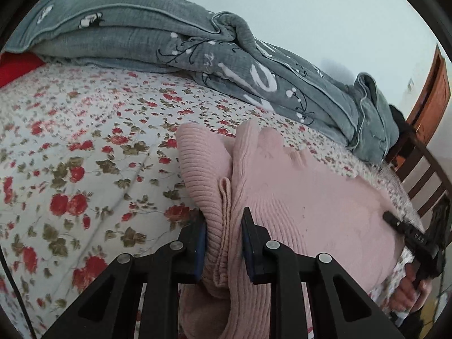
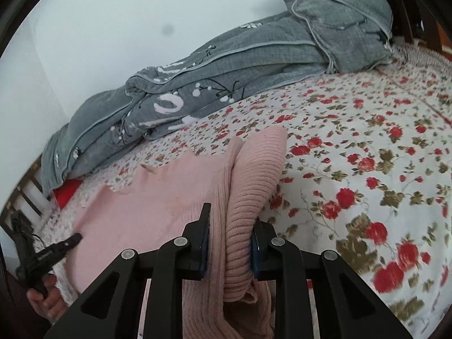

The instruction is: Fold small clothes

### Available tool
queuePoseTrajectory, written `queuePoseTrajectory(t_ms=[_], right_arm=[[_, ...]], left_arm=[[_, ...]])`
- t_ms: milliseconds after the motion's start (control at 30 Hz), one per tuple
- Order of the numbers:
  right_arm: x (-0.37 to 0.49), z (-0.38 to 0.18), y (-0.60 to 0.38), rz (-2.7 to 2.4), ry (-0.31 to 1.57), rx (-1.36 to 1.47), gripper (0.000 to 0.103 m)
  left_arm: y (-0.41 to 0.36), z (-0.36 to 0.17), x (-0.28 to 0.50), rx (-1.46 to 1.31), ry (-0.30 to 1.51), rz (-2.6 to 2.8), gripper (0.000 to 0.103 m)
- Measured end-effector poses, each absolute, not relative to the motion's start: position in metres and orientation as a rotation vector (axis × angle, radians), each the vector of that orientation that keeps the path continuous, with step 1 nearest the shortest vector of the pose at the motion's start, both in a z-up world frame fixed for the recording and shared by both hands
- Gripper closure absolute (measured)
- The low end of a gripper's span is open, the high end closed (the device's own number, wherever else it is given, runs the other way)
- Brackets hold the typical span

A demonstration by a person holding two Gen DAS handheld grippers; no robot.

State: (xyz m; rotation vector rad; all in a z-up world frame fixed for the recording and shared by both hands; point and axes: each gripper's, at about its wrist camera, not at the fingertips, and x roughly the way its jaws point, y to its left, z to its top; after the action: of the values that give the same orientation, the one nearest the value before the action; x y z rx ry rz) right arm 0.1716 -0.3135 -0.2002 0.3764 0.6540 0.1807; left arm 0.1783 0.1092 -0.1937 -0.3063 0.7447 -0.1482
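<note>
A rumpled grey quilt (image 1: 197,45) lies along the far side of the floral bedsheet (image 1: 84,141), against the white wall (image 2: 127,28).

Pale pink ribbed sweater (image 1: 296,197), white bedsheet (image 1: 84,141) strewn with red roses and olive leaves, grey quilt (image 1: 141,28) with white and black sprigs at 12 o'clock, black claws with blue pads.

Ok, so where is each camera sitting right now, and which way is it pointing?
Left wrist: sits on the left gripper, looks along its fingers across the bed; the pink sweater is clamped between them. The right gripper and the person's hand show at right.
Right wrist: sits on the right gripper, also clamped on the sweater; the left gripper and hand show at left.
Shared: sweater, flowered bedsheet, grey quilt against the wall.
</note>
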Motion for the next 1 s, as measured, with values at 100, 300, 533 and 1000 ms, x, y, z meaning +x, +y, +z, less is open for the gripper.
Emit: queuePoseTrajectory(t_ms=[100,300,533,1000], right_arm=[[0.175,-0.203,-0.309,0.142,0.653,0.337,0.076],[0.175,-0.198,-0.302,0.002,0.682,0.247,0.046],[0.154,-0.162,-0.254,-0.06,0.588,0.111,0.028],[0.191,-0.206,-0.134,0.004,0.74,-0.002,0.028]], left_arm=[[0.107,-0.195,0.18,-0.288,0.758,-0.133,0.078],[0.115,-0.196,0.186,-0.323,0.79,-0.131,0.067],[0.118,-0.197,0.189,-0.358,0.805,-0.139,0.051],[0.128,-0.212,0.206,-0.477,0.847,-0.18,0.05]])
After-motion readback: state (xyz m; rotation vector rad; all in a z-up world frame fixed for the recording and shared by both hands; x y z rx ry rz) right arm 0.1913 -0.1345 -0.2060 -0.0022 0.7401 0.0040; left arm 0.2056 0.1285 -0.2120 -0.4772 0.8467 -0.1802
